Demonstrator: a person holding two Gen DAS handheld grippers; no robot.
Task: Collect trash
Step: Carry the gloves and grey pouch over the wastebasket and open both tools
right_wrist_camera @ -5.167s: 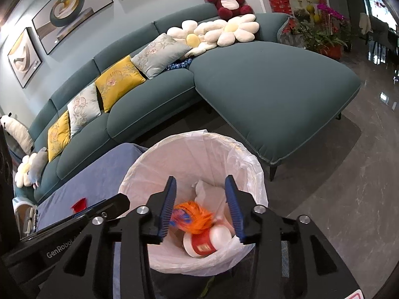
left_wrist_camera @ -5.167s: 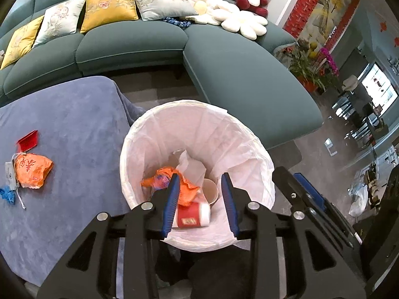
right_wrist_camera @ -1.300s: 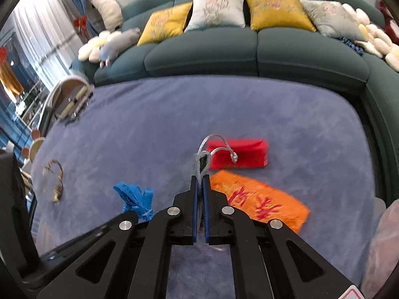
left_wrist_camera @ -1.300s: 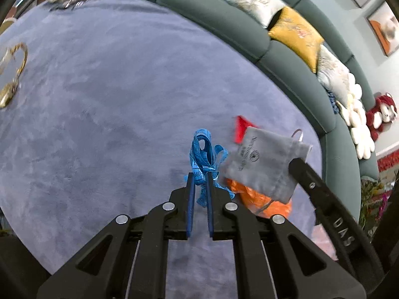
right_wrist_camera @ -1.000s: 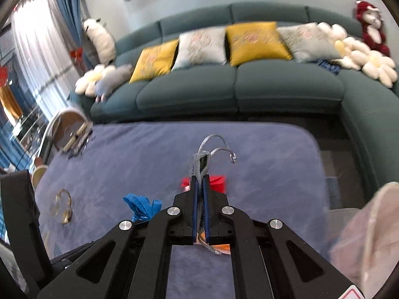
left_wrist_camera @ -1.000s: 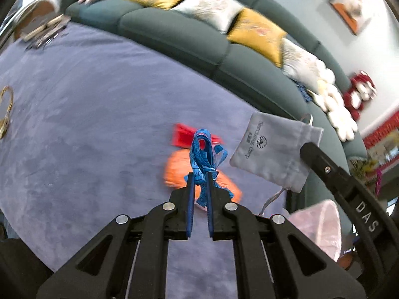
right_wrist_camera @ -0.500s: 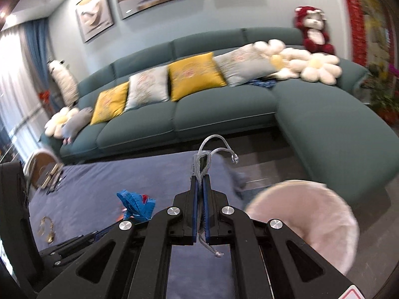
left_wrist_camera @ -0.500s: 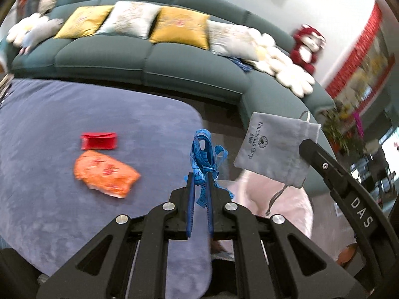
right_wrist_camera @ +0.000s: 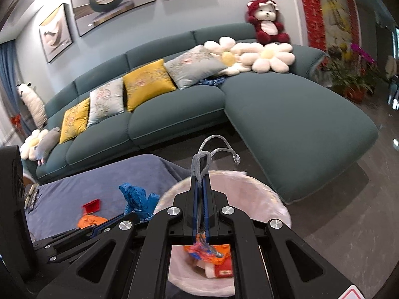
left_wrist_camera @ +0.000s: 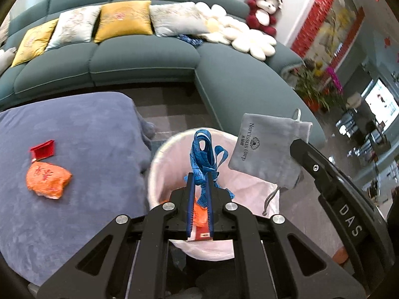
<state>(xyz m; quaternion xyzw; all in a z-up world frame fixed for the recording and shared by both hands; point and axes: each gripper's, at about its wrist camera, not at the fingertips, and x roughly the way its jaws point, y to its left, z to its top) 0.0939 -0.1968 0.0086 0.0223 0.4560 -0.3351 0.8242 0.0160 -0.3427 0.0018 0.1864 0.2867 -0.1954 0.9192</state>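
Holding position over the bin, both claws carry loads for disposal. Far to the left of the left claw, two pieces lie uncollected on the purple-grey plush table cover [left_wrist_camera: 82, 129]: a small red folded card packet [left_wrist_camera: 43, 148] and, just nearer the claw, a crumpled orange printed wrapper [left_wrist_camera: 47, 180]. Judged from this, the task is partly done, with at least these two items left.

The left claw [left_wrist_camera: 200, 179] is clamped tight on a tangled blue printed ribbon [left_wrist_camera: 202, 152], which stands up from between the fingertips. Directly beneath and ahead of this claw sits the round wastebasket lined with a thin white plastic bag [left_wrist_camera: 159, 164]. Orange and red scraps already lie inside it, visible between the fingers, so earlier deposits are in place.

To the right of the left claw, the grey velvet drawstring pouch with dark printed lettering [left_wrist_camera: 268, 149] hangs from the right claw [right_wrist_camera: 201, 180], which is closed on the pouch's grey cord loop. The pouch body hangs above the bin's right rim, its loose cord trailing down.

Both held items appear positioned for release: opening each claw should drop them in. The ribbon may snag on the finger pads, and the pouch, near the rim, could fall outside.
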